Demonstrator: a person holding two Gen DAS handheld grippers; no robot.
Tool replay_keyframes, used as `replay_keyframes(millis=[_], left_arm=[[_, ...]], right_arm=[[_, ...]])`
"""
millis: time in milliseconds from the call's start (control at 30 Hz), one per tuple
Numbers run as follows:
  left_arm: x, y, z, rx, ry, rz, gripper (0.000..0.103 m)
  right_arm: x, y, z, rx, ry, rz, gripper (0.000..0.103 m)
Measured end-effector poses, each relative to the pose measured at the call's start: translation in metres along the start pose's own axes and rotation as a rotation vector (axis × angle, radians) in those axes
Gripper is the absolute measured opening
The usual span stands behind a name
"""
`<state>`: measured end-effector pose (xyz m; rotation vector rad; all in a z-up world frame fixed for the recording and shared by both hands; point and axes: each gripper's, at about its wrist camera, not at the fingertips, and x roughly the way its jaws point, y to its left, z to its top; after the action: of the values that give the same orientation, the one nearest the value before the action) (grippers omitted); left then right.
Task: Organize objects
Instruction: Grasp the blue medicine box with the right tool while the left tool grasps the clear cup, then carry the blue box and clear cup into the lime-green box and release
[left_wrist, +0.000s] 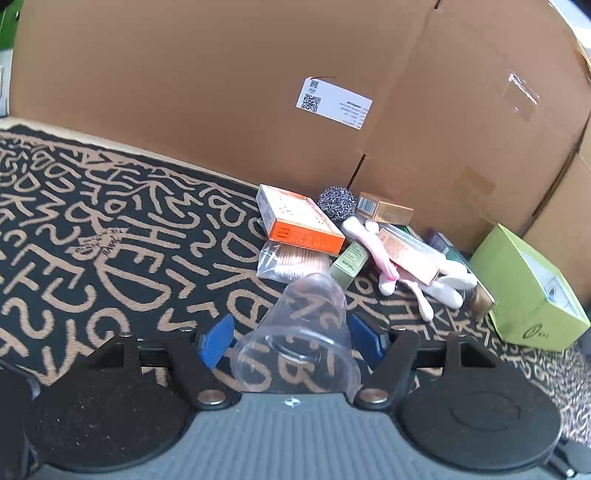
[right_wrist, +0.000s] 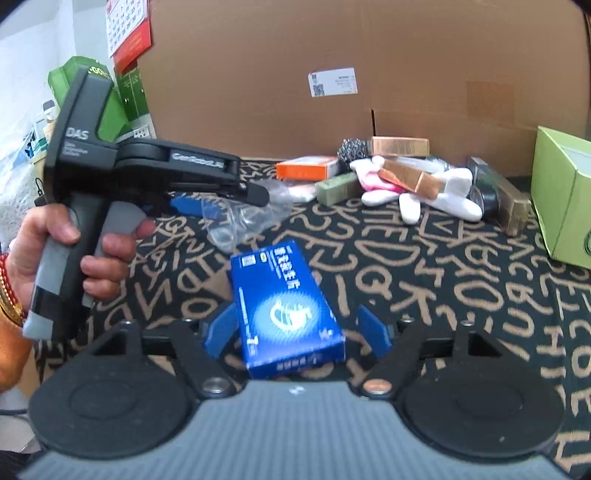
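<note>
My left gripper (left_wrist: 291, 341) holds a clear plastic cup (left_wrist: 303, 332) between its blue pads, tilted, above the patterned cloth; it shows from the side in the right wrist view (right_wrist: 221, 195). My right gripper (right_wrist: 293, 332) has its jaws wide; a blue box (right_wrist: 284, 310) sits between them, touching the left pad, with a gap to the right pad. A pile lies by the cardboard: an orange box (left_wrist: 301, 221), a steel scourer (left_wrist: 337, 202), a copper box (left_wrist: 386, 208), pink and white plush pieces (left_wrist: 384, 258), and a bag of cotton swabs (left_wrist: 284, 264).
A large cardboard box (left_wrist: 258, 92) walls the back. An open green box (left_wrist: 532, 291) stands at the right, also in the right wrist view (right_wrist: 561, 199). The letter-patterned cloth (left_wrist: 92, 240) covers the surface. Green packages and a calendar (right_wrist: 125, 29) are at far left.
</note>
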<state>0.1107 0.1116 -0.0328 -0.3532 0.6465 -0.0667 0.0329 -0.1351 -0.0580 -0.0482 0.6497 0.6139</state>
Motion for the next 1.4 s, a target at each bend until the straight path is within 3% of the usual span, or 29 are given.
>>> replay_keyframes(millis=[67,233,400,467,733,833,1033,1233,1400], left_arm=[[0.003,-0.003,0.0,0.012,0.02,-0.016,0.065],[-0.003,-0.016,-0.009,0.11,-0.024,-0.029,0.063],[-0.024,-0.037,-0.025,0.304,-0.18,-0.019,0.062],[-0.03,-0.042,-0.028,0.339,-0.213,-0.036,0.062],[-0.031,-0.045,-0.029,0.316,-0.19,-0.048,0.062],[-0.033,-0.045,-0.031,0.316,-0.187,-0.04,0.062],[-0.042,-0.053,-0.027,0.331,-0.194,-0.048,0.062],[-0.041,-0.089,-0.012,0.365,-0.205,-0.121,0.062],[-0.03,-0.14,0.002,0.397,-0.182,-0.241,0.062]], right_arm=[[0.004,0.001,0.001,-0.004,0.006,0.003,0.073],[0.013,0.004,0.001,-0.007,0.02,0.0,0.073],[0.015,0.004,0.0,-0.014,0.025,-0.004,0.074],[0.015,0.004,0.001,-0.01,0.024,-0.002,0.074],[0.018,0.007,0.001,-0.025,0.038,-0.012,0.078],[0.018,0.011,0.0,-0.067,0.038,-0.035,0.061],[-0.001,-0.005,-0.001,0.004,-0.02,-0.042,0.058],[-0.052,-0.048,0.002,0.089,-0.139,-0.168,0.056],[-0.105,-0.091,0.007,0.133,-0.246,-0.314,0.056]])
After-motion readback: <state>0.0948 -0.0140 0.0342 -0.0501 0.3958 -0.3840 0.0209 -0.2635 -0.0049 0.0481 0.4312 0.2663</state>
